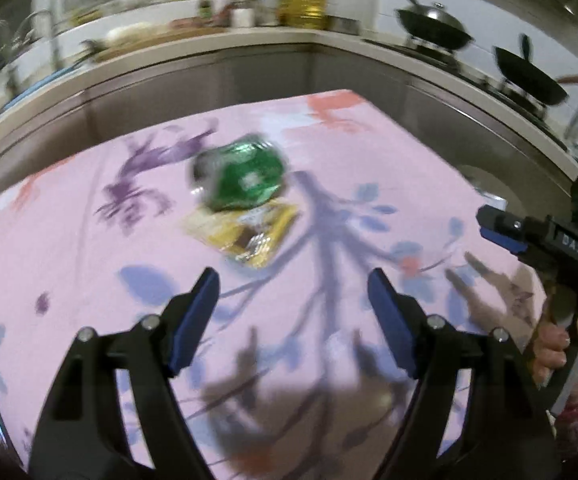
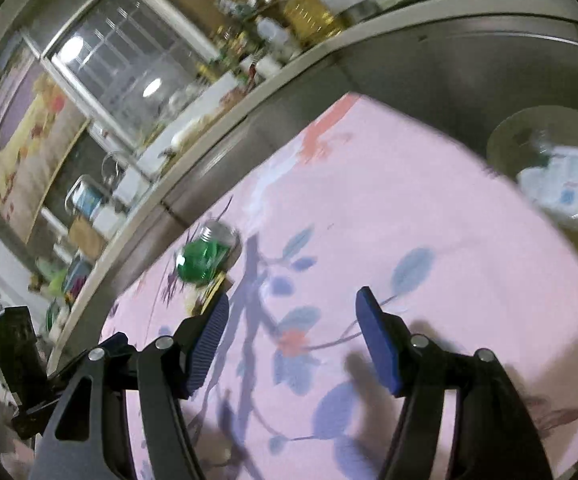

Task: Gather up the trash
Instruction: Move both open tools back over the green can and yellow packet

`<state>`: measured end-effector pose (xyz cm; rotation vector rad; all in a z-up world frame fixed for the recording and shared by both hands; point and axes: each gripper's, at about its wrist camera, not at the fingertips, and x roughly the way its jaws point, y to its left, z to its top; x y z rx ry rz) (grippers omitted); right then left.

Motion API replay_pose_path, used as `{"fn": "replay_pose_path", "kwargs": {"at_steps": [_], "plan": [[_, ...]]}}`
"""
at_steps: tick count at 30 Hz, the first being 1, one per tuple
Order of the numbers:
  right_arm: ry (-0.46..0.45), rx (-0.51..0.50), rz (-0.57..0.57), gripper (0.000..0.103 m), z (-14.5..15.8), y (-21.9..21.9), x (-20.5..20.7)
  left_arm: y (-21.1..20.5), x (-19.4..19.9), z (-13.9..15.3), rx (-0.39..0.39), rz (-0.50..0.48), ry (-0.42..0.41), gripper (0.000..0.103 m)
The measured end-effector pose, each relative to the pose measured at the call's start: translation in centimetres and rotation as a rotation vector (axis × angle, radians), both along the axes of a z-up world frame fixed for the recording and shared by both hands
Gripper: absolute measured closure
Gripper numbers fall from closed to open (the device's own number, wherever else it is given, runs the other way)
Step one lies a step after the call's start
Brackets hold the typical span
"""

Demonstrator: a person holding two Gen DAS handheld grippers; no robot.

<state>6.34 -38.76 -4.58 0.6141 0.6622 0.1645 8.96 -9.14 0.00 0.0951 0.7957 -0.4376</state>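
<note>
I see a surface [image 1: 89,264] draped in a pink cloth printed with blue and purple leaves, a grey kitchen counter [image 1: 249,40] crowded with bottles curving behind it. A green plastic bottle [image 1: 241,178] lies on the cloth, touching a yellow wrapper [image 1: 249,236] on its near side. My left claw [image 1: 293,292] hangs wide and empty short of the bottle; my right claw [image 2: 293,312] gapes empty too. Right of the bottle, past the cloth's edge, sits a bin [image 2: 529,148] with white packaging inside.

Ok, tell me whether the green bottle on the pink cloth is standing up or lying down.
Lying down. The green bottle rests on its side on the pink cloth, its threaded neck pointing sideways, partly over a yellow wrapper.
</note>
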Motion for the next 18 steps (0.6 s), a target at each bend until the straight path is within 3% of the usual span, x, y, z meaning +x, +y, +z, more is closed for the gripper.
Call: {"fn": "replay_pose_path", "kwargs": {"at_steps": [7,18], "plan": [[0.028,-0.033,0.088,0.041,0.3,5.0,1.2,5.5,0.0,-0.4,-0.002,0.108,-0.031,0.03],[0.041,-0.106,0.159,0.042,1.4,10.7,2.1,9.7,0.4,0.1,-0.046,0.184,-0.076,0.03]]}}
